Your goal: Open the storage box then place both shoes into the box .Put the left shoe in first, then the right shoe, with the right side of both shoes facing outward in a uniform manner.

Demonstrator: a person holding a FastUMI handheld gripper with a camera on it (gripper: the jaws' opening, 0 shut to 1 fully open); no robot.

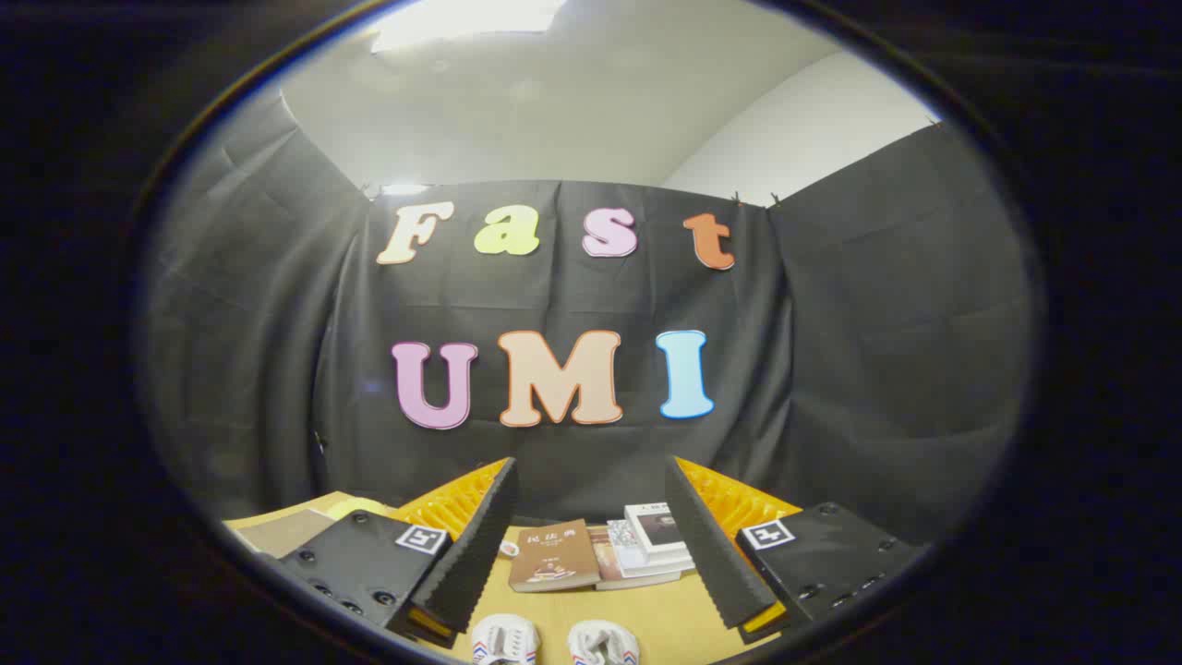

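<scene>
Hovering hand-held gripper (pixel 591 545) fingers apart, two shoes (pixel 554 640) lengthwise between them, side by side

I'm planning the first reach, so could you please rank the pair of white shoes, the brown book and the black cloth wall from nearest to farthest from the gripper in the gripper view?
The gripper is open, holding nothing.
1. White shoes: side by side on the table, between the fingers.
2. Brown book: flat on the table, beyond the shoes, beside stacked books.
3. Black cloth wall: behind the books.

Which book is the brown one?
The brown book lying flat, leftmost in the row of books, beyond the open hand-held gripper; the white books are stacked beside it.
</scene>
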